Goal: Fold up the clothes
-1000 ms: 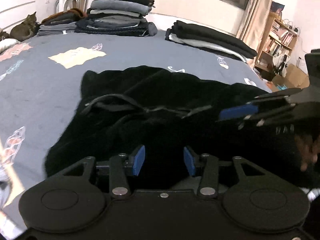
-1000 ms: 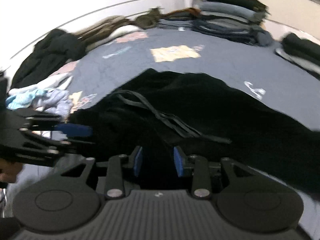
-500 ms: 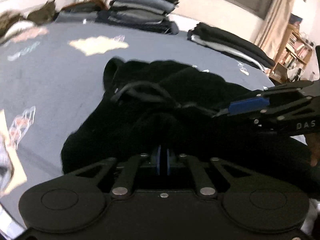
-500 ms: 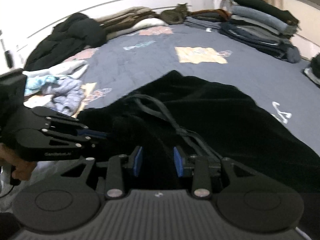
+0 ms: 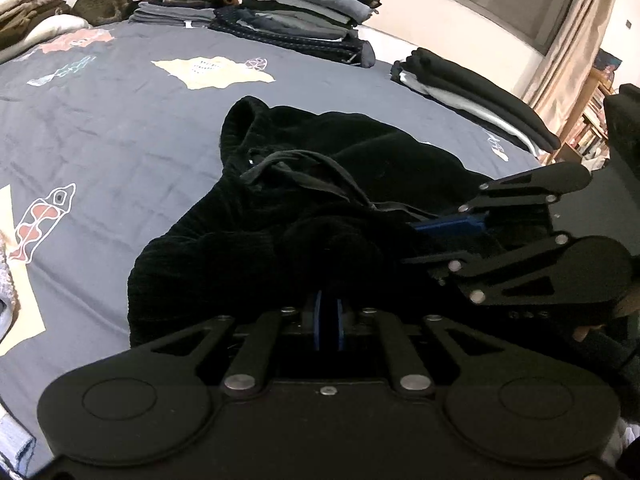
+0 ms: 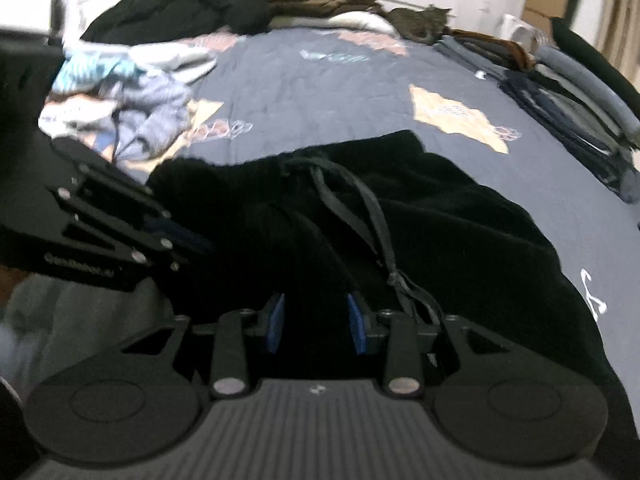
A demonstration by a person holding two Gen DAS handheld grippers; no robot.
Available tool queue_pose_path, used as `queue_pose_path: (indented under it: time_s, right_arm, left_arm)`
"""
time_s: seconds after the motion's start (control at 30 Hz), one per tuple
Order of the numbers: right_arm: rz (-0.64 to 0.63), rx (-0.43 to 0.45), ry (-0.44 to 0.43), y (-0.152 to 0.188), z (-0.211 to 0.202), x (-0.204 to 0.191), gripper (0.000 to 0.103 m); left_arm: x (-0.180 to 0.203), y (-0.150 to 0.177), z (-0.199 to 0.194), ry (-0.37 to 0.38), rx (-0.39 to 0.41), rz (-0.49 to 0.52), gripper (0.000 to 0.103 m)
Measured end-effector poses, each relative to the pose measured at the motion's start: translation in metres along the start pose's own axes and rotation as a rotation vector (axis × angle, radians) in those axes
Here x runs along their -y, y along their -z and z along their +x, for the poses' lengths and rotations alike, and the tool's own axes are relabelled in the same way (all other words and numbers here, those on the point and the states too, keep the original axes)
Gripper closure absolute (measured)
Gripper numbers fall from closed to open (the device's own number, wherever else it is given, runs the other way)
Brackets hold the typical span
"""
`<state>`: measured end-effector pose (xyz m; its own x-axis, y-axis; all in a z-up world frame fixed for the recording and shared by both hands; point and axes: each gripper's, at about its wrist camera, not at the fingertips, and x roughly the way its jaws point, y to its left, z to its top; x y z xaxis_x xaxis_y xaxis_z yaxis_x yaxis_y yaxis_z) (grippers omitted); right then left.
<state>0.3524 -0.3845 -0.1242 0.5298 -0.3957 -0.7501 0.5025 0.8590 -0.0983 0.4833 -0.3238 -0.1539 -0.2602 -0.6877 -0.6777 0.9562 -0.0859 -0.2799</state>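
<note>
Black drawstring pants (image 5: 380, 160) lie crumpled on the dark blue bedspread (image 5: 120, 120), their black cord (image 5: 312, 160) across the waist. My left gripper (image 5: 329, 320) pinches a bunched fold at the near edge; its jaws are easing open slightly, but the pads still press cloth. My right gripper (image 5: 424, 236) comes in from the right over the pants. In the right wrist view, the right gripper (image 6: 316, 320) is closing, its blue pads still apart with black pants (image 6: 460, 220) between them and the cord (image 6: 372, 208) just ahead. The left gripper (image 6: 180, 248) shows at the left.
Stacks of folded clothes (image 5: 304, 12) line the bed's far edge, with another folded pile (image 5: 472, 84) to the right. A cat (image 5: 104, 2) lies at the far left corner. A loose heap of unfolded laundry (image 6: 132, 92) and a black jacket (image 6: 192, 4) sit to the left.
The left gripper has shut on the pants' near fold and the cloth has bunched toward it. The right gripper has moved and rolled over the pants, its pads a little closer together.
</note>
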Motion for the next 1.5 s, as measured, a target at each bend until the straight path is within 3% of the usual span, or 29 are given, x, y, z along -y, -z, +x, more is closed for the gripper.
queue_pose_path:
  time_s: [0.03, 0.23, 0.37, 0.5, 0.53, 0.67, 0.8, 0.93, 1.07, 1.17, 1.37, 1.5]
  right_arm:
    - [-0.007, 0.003, 0.006, 0.000, 0.000, 0.000, 0.086]
    - [0.062, 0.069, -0.021, -0.001, -0.027, 0.004, 0.089]
    - [0.218, 0.081, -0.107, 0.003, -0.037, 0.018, 0.089]
    - [0.370, 0.093, -0.195, 0.009, -0.043, 0.032, 0.089]
    - [0.373, 0.084, -0.198, 0.009, -0.043, 0.031, 0.089]
    - [0.404, 0.075, -0.204, 0.014, -0.052, 0.029, 0.089]
    - [0.451, 0.096, -0.148, 0.024, -0.076, 0.042, 0.089]
    - [0.483, 0.053, -0.095, 0.041, -0.086, 0.059, 0.090]
    - [0.491, 0.033, -0.070, 0.051, -0.087, 0.059, 0.090]
    - [0.514, 0.041, -0.047, 0.058, -0.086, 0.061, 0.090]
    - [0.559, 0.065, -0.048, 0.066, -0.083, 0.065, 0.091]
    - [0.569, 0.063, -0.036, 0.072, -0.080, 0.067, 0.091]
  left_arm:
    - [-0.001, 0.000, 0.000, 0.000, 0.002, -0.003, 0.093]
    - [-0.004, -0.002, -0.003, 0.009, 0.011, -0.027, 0.091]
    - [-0.005, 0.001, -0.016, 0.014, 0.022, -0.044, 0.081]
    - [0.003, 0.004, -0.015, 0.081, 0.034, -0.013, 0.084]
    - [0.007, 0.002, -0.011, 0.092, 0.040, 0.001, 0.092]
    - [0.016, -0.013, 0.003, 0.207, 0.079, -0.052, 0.097]
    - [0.017, -0.025, 0.017, 0.453, 0.059, -0.171, 0.097]
    - [0.024, -0.027, 0.037, 0.577, 0.027, -0.244, 0.098]
    - [0.048, -0.035, 0.062, 0.519, -0.016, -0.170, 0.097]
    - [0.056, -0.041, 0.077, 0.467, -0.064, -0.170, 0.094]
    - [0.055, -0.048, 0.097, 0.523, -0.214, -0.135, 0.097]
    - [0.059, -0.052, 0.115, 0.530, -0.250, -0.124, 0.097]
